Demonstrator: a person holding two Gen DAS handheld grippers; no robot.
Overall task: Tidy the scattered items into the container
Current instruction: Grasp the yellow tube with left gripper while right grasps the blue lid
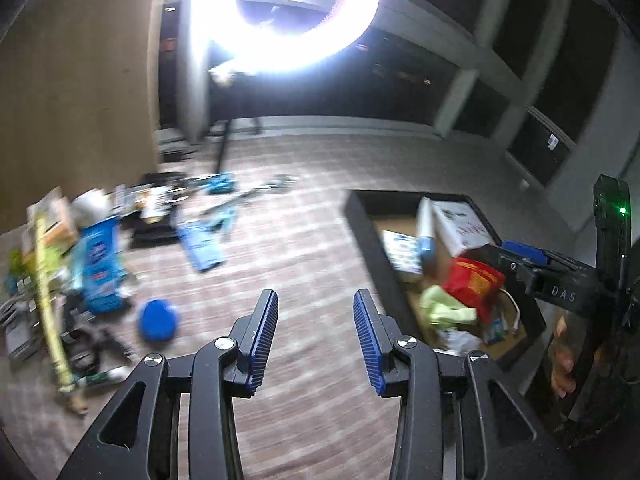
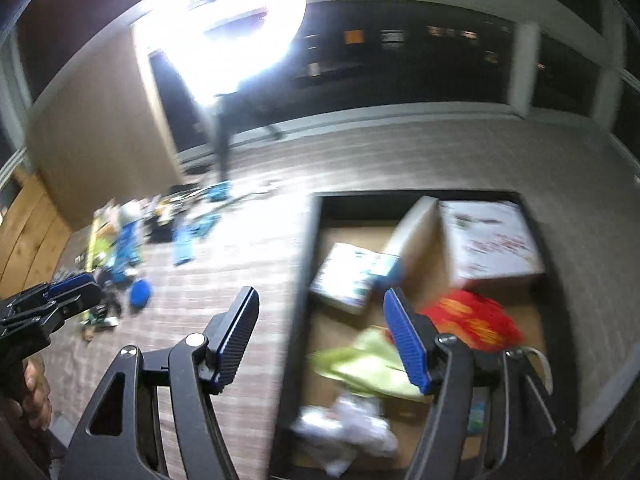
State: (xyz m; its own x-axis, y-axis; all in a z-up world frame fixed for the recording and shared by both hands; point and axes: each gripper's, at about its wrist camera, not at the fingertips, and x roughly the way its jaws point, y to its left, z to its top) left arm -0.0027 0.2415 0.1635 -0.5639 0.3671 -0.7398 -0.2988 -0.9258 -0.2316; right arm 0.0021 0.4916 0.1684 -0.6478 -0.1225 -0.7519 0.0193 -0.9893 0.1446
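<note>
Both grippers are empty. The left gripper (image 1: 316, 336) stands partly open over bare carpet (image 1: 304, 240); the right gripper (image 2: 320, 336) gapes wider, straddling the left wall of the container (image 2: 304, 264).

That dark-walled box, at 3 o'clock from the left gripper, holds a white box (image 2: 492, 240), red bag (image 2: 476, 320) and green cloth (image 2: 368, 364).

Open carpet lies between it and the scattered items (image 1: 80, 272) at 9 o'clock, with a blue lid (image 1: 158, 319) nearest.

Blur smears the pile; ring-light (image 1: 280, 16) glare hides the far wall.
</note>
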